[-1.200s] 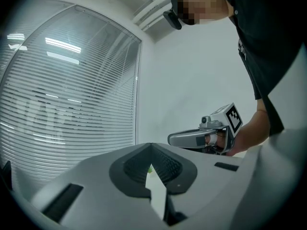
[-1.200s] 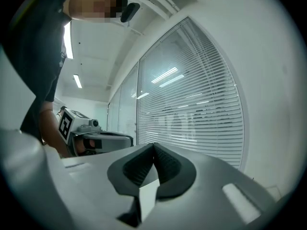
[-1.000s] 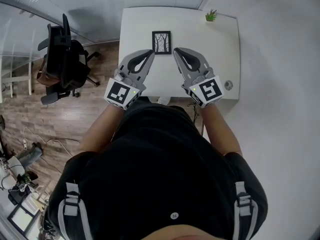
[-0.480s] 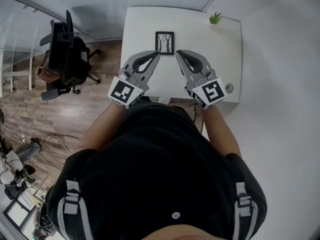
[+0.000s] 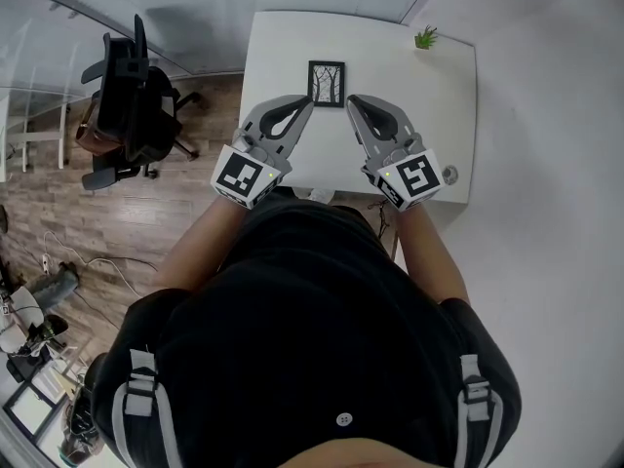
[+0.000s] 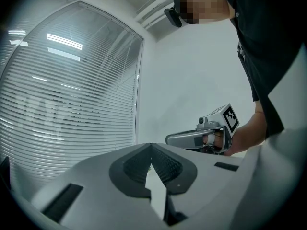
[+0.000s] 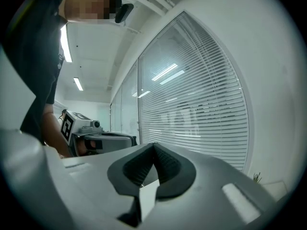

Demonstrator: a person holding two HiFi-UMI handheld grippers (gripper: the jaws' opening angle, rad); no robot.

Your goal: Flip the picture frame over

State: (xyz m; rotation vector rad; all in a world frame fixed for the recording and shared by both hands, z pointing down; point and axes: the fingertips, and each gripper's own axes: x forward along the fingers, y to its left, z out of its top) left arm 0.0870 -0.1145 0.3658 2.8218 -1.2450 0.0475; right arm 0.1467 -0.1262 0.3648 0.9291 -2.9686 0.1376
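Over the near half of the white rectangular table (image 5: 441,115), the grey plastic left gripper (image 5: 308,102) and its right gripper (image 5: 352,101) twin each have jaws pressed together, holding nothing. Just beyond their tips, mid-table, the small black-bordered picture frame (image 5: 327,84) lies flat, tree print up. At the table's far right corner stands a little green plant (image 5: 426,38).

Black shirt (image 5: 322,330), grey left hand-held gripper (image 5: 309,101), grey right hand-held gripper (image 5: 352,100).
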